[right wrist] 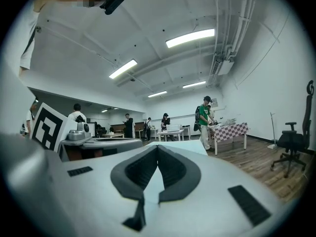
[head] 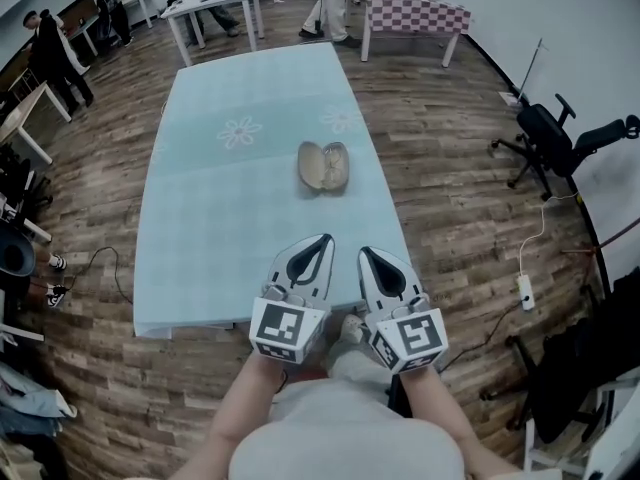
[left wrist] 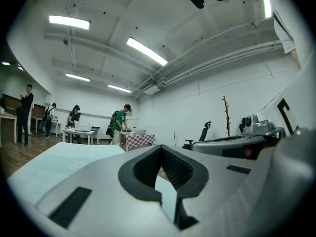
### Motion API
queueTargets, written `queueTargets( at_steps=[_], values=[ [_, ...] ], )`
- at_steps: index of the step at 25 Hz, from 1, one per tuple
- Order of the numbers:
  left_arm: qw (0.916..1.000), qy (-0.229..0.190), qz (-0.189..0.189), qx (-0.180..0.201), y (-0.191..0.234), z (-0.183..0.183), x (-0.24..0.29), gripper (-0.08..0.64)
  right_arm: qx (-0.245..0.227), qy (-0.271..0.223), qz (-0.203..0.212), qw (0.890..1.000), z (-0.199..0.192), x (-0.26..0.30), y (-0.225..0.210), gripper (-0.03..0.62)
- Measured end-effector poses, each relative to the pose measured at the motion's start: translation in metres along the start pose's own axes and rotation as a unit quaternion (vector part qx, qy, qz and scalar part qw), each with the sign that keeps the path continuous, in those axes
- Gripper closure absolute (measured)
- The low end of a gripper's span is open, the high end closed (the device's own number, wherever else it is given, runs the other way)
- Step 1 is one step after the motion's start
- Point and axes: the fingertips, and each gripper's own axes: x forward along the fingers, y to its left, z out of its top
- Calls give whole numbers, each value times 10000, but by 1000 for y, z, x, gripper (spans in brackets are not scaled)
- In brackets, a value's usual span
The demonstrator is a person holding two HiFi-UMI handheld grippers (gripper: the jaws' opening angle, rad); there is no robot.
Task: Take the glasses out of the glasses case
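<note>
An open tan clamshell glasses case (head: 323, 166) lies on the light blue tablecloth (head: 220, 218), right of the table's middle. Both halves face up; I cannot tell whether glasses are inside. My left gripper (head: 327, 237) and right gripper (head: 362, 252) are side by side over the table's near edge, well short of the case and pointing toward it. Both are shut with nothing between the jaws. The left gripper view shows its jaws (left wrist: 161, 147) closed above the cloth, and the right gripper view shows the same (right wrist: 157, 147). The case is hidden in both gripper views.
A black office chair (head: 555, 138) stands on the wood floor to the right, with a power strip (head: 524, 290) and cable nearer. At the far end stand a checkered table (head: 415, 13), a white table (head: 215, 3) and several people.
</note>
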Motion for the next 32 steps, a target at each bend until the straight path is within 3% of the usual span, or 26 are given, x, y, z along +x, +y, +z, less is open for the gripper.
queueTargets(
  at_steps=[7,16,23,26,29,32],
  values=[
    [9996,161,97,-222,15,-2,43,554,46,-7,194,9998,8,34,-34,584],
    [9986,470,57,-240,24,-4,94,552,151,74,381,9991,10,66,-74,584],
    [9955,807,382,-327,48,-16,137,552,258,93,574,9980,14,95,-106,584],
    [9929,959,476,-515,57,-24,152,489,355,147,624,9973,10,104,-118,584],
    [9902,1074,558,-695,68,-21,161,480,536,188,638,9963,8,115,-128,584],
    [9886,1247,541,-643,80,-13,171,457,693,193,673,9951,8,126,-137,584]
  ],
)
